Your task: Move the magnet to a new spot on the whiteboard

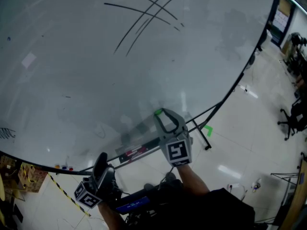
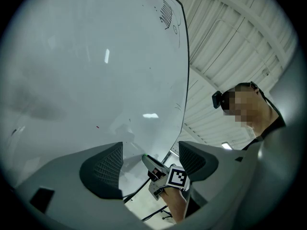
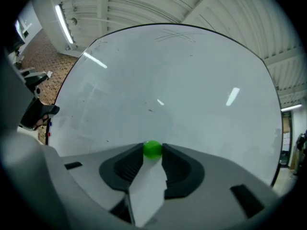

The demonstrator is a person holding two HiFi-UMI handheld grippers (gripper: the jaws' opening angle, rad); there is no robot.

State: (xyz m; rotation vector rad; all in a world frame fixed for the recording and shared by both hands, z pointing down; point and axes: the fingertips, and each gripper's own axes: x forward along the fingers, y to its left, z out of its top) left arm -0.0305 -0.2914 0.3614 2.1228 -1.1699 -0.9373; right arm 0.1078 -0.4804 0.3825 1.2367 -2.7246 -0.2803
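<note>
Head view: The magnet (image 1: pixel 158 112) is only a tiny green bit. Most of it is hidden by the tips of the right claw (image 1: pixel 160 115). The left claw (image 1: pixel 100 161) sits low in the dark, and its jaws are hard to see here. The board (image 1: pixel 96 80) is cut off at the sides. It is white, smooth and shiny, with thin black lines (image 1: pixel 144 18) drawn near the top. The right claw is grey with a marker cube on it. Its tip is at the low part of the board, near the bottom edge.

Left claw view: The left claw (image 2: pixel 149 153) has its jaws wide apart, with nothing between them. Its pads (image 2: pixel 103 169) are dark and have a fine grid on them. Far off through the gap is the right claw (image 2: pixel 151 165), small, with a speck of green (image 2: pixel 143 155) at its tip. The board (image 2: pixel 96 80) fills the left side.

Right claw view: The right claw (image 3: pixel 153 150) is clamped on the magnet (image 3: pixel 153 149). The magnet is round, smooth and bright green. It sits right at the very tips, with a dark ribbed pad (image 3: pixel 127 169) pressed on each side. Its lower part is hidden. The board (image 3: pixel 182 80) is just behind it. I cannot tell if the magnet touches the board.
</note>
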